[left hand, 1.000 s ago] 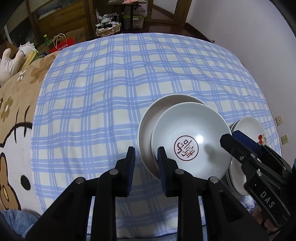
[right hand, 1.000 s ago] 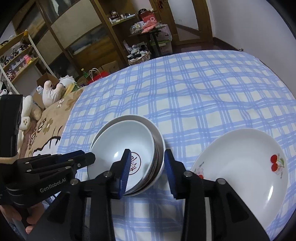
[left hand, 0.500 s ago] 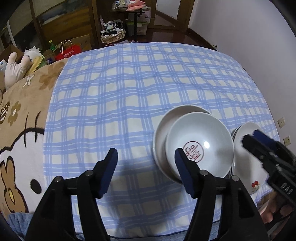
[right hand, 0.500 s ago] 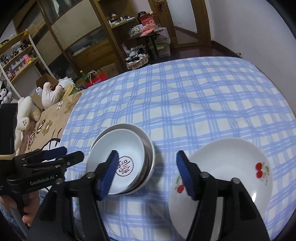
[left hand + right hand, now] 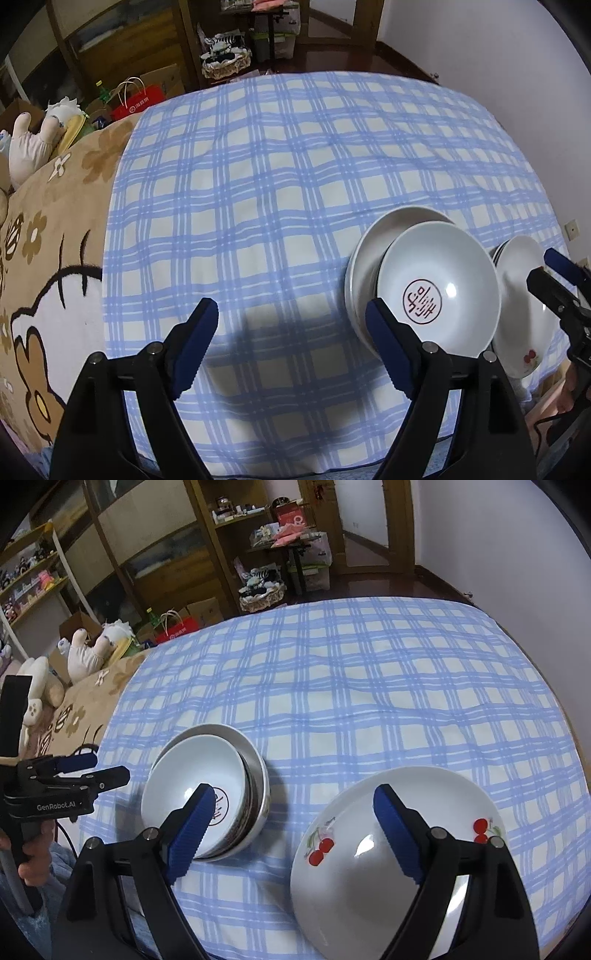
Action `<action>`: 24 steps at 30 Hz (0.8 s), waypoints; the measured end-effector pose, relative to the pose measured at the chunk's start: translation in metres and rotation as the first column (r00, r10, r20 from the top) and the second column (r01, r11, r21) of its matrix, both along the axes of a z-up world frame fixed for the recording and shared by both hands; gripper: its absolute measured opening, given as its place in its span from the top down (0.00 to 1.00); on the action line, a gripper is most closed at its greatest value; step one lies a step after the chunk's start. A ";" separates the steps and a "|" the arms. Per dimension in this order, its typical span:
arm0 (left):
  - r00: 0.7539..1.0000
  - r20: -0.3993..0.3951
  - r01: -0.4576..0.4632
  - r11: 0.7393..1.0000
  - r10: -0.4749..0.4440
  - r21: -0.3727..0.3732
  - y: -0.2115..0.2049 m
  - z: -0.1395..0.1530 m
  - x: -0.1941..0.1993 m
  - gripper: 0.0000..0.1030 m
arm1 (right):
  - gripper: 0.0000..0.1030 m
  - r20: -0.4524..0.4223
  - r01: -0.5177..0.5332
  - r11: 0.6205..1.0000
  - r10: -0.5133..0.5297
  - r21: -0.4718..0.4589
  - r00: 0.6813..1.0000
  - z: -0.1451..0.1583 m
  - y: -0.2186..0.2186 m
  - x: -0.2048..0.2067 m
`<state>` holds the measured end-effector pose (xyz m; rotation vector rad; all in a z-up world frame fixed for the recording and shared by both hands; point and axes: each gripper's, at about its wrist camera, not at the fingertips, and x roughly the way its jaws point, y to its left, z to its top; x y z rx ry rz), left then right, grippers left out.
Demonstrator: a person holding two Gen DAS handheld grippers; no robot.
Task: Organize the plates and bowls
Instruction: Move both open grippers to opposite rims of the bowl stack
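A stack of white bowls (image 5: 439,288) (image 5: 199,794) sits near the front edge of the blue checked cloth; the top bowl has a red round mark inside. To its right lies a stack of white plates with cherries (image 5: 524,314) (image 5: 399,849). My left gripper (image 5: 291,339) hangs above the cloth just left of the bowls, its jaws still opening and nothing between them. My right gripper (image 5: 295,827) hovers over the gap between bowls and plates, jaws likewise opening and empty. Each gripper also shows in the other's view: the left gripper (image 5: 99,768), the right gripper (image 5: 550,273).
The blue checked cloth (image 5: 295,166) covers a bed, with a brown cartoon blanket (image 5: 44,258) on its left. Plush toys (image 5: 88,653), a red bag (image 5: 136,103) and wooden shelves (image 5: 155,554) stand beyond. A white wall runs along the right.
Both grippers have let go of the top bowl's rim and spread wide. Each has drawn back from the bowl stack, the left one toward the left, the right one toward the plates.
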<state>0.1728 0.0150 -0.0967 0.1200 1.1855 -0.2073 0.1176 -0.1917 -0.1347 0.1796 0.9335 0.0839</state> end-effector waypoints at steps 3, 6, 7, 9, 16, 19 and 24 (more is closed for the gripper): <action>0.999 -0.030 0.021 1.000 -0.021 0.008 -0.005 -0.007 0.002 0.21 | 0.11 -0.028 -0.023 1.000 0.023 -0.009 0.999 -0.005 0.001 0.004; 0.998 -0.054 0.031 0.999 -0.029 0.037 -0.009 -0.016 0.004 0.21 | 0.11 -0.067 -0.023 0.999 0.022 -0.024 0.998 -0.012 0.001 0.009; 0.997 -0.068 0.037 0.999 -0.034 0.036 -0.010 -0.019 0.005 0.21 | 0.11 -0.074 -0.021 0.999 0.019 -0.025 0.997 -0.014 0.001 0.010; 0.996 -0.084 0.037 0.999 -0.034 0.034 -0.011 -0.023 0.008 0.21 | 0.11 -0.076 -0.011 1.000 0.009 -0.028 0.997 -0.017 0.000 0.011; 0.994 -0.109 0.014 1.000 -0.014 0.004 -0.007 -0.028 0.017 0.21 | 0.11 -0.104 0.018 1.000 -0.019 -0.011 0.994 -0.028 -0.006 0.019; 0.992 -0.124 0.001 1.000 -0.003 -0.012 -0.005 -0.031 0.021 0.21 | 0.11 -0.116 0.009 1.000 -0.011 -0.014 0.993 -0.032 -0.005 0.022; 0.991 -0.133 -0.001 1.000 -0.002 -0.024 -0.004 -0.034 0.023 0.21 | 0.19 -0.147 0.002 1.000 -0.004 -0.011 0.989 -0.041 -0.004 0.030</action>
